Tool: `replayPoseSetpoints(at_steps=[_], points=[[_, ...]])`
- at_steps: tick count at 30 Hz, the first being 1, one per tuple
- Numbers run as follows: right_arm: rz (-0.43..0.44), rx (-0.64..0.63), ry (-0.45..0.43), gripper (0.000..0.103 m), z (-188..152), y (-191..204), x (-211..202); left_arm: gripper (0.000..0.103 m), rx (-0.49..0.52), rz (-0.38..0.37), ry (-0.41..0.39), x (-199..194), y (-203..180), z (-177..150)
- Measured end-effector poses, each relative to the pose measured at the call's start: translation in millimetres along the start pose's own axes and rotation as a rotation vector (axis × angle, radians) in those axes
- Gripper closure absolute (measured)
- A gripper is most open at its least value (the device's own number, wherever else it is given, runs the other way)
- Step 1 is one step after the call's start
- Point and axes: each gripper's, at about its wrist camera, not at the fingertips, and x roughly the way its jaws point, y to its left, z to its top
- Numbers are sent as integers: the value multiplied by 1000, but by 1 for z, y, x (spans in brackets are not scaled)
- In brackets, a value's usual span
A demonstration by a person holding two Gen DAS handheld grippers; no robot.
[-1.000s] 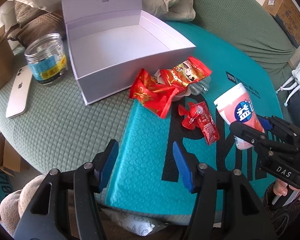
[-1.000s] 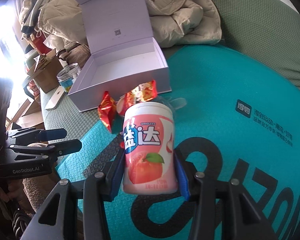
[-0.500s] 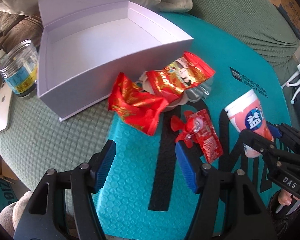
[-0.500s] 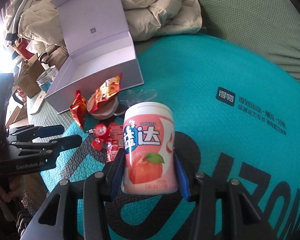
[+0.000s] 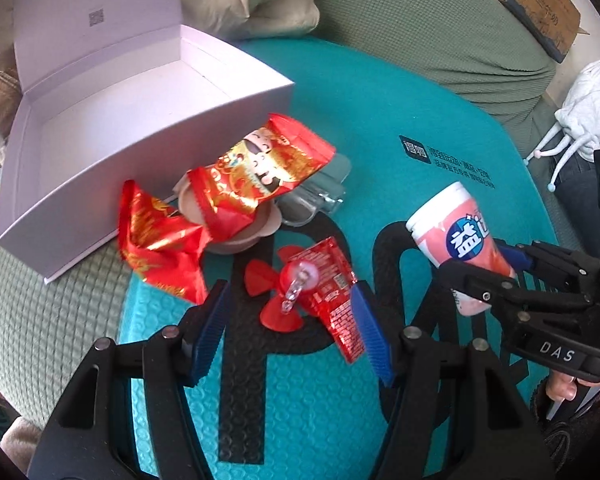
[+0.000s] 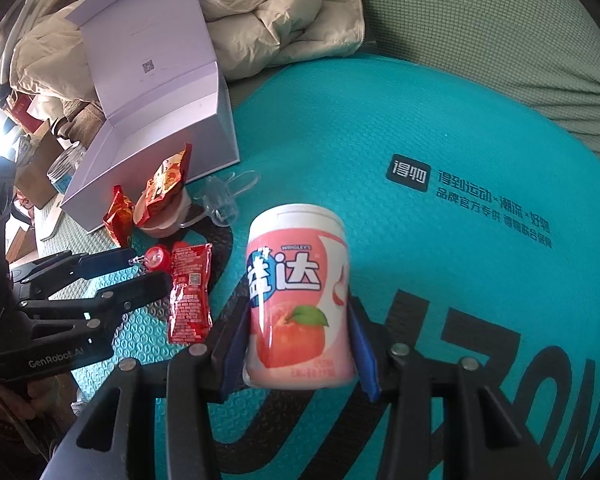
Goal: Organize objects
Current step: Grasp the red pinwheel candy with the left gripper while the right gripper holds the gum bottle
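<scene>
- The left tool (image 5: 292, 322) is held half open with nothing gripped. Its jaws have just been closing slightly, and the pads press on nothing.
- Between the 2 blue pads of the left tool lies the small red plastic propeller toy with a clear clip (image 5: 290, 290), resting on the flat red foil sachet with white print (image 5: 334, 300). Both lie just ahead of the fingertips, on the teal embossed mat with black lettering (image 5: 380, 128).
- The long axis of the red foil sachet runs diagonally, from upper left to lower right in the left wrist view; its lower end passes just beside the right-hand pad.
- The right tool (image 6: 296, 344) is clamped on the pink-and-white cylindrical gum bottle with a peach label (image 6: 296, 300); both pads press on its lower sides, and the bottle stands upright between them, white cap away from the camera.
- The open white cardboard box with a hinged lid (image 5: 100, 120) appears empty. It lies beyond the toy and sachet, up and to the left of the left tool, with 2 crinkled red-and-gold snack packets (image 5: 236, 196) between.
- The left tool is judged nearer both to the toy and to the box; the right tool stands well apart from the box, to its right.
- A straight descent and closure of the left tool is judged sufficient for the toy; the sachet beneath may be caught as well.
</scene>
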Motion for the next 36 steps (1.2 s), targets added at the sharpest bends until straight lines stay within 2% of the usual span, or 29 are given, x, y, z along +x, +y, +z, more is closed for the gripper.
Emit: replayPoseSetpoints(at_steps=[4,6,8,13,18,21,23,26,32,36], points=[[-2,-3,0,55,-2,-1,-1,66,12,14,16,10,-3,-1],[0,-4,-3,55,-3,0,-2,68,13,21,26,10,-4,-5],[-1,-5,-6,55,-3,0,-3,87,25,39,11,4,-5,-7],[8,-9,-17,55,-5,2,-8,95,55,18,-13,-1,-6,-4],[11,-4,-22,55,-9,2,-12,95,57,18,-45,-10,-8,2],[9,3,-20,55,-11,1,-13,88,24,10,-33,-5,-9,2],[8,6,-18,55,-11,1,-13,73,2,-9,-43,-4,-5,3],[2,2,-19,55,-10,0,-14,56,7,-27,-59,-3,-7,-1],[-7,11,-14,55,-8,-4,-11,51,18,-32,-80,7,-9,9],[-14,10,-11,55,-8,-4,-11,53,43,-36,-46,19,-15,13]])
